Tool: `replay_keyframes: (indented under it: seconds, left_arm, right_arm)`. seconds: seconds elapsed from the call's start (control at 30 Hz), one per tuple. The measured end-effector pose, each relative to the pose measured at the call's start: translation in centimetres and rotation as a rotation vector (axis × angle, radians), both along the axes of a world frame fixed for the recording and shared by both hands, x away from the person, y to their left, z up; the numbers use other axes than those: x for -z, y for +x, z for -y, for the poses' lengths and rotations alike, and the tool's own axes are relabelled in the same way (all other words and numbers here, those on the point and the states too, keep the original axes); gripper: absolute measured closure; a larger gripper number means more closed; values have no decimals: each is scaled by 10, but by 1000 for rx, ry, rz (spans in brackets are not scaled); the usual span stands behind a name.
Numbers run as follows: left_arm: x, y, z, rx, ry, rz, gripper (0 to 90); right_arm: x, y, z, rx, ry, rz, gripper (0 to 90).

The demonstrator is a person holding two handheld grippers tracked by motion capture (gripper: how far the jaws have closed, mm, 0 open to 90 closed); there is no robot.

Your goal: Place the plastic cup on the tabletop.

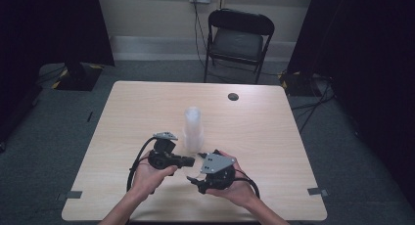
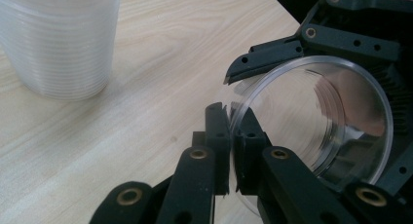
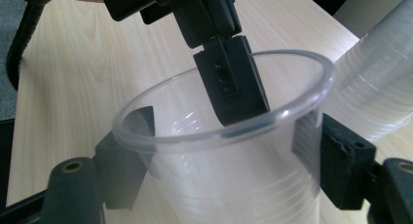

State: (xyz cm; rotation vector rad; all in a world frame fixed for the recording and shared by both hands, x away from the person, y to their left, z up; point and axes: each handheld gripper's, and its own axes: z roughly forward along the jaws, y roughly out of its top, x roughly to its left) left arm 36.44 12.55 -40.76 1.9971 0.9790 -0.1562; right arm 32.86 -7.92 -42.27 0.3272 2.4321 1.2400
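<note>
Your left gripper [image 1: 190, 161] sits in your left hand [image 1: 149, 175] over the near part of the table [image 1: 274, 137], its jaws pointing across toward your other tool. In the left gripper view those jaws are pressed almost together and pinch the thin rim of a clear plastic cup [image 2: 316, 119]: one pad lies outside the wall, the other inside the mouth, and the cup's open end faces the camera just past the fingertips. Beyond and to the side of those jaws stands the stack of clear cups [image 2: 61, 41], upright on the wood and apart from both tools; in the high view the stack [image 1: 193, 129] rises just behind the two grippers, between them. Moving on to your right, the right gripper [image 1: 195, 178] rests in your right hand [image 1: 235, 186], grey plate on top, jaws turned toward the left gripper. In the right gripper view its two pads [image 3: 341, 160] stand spread to either side of the cup [image 3: 229, 156], one against each flank of the wall just under the rim, so the cup is clasped around its body between them, while the left gripper's jaw [image 3: 234, 80] comes down from above and bites the far edge of the rim.
</note>
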Motion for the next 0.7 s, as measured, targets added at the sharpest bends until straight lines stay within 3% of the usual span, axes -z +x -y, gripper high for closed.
replay_keyframes:
  seconds: [0.2,0.37,0.57,0.7]
  left_arm:
    - [2,1,4,10,23,-15,873]
    - [2,2,3,1,12,-23,870]
    - [-1,1,0,6,-25,32,828]
    - [-2,0,-3,3,-51,44,816]
  right_arm:
    - [1,-2,-4,-21,-20,30,228]
    - [1,-3,-2,-25,-18,35,274]
    - [-1,-2,1,-19,11,25,297]
    - [-2,0,4,-5,21,18,299]
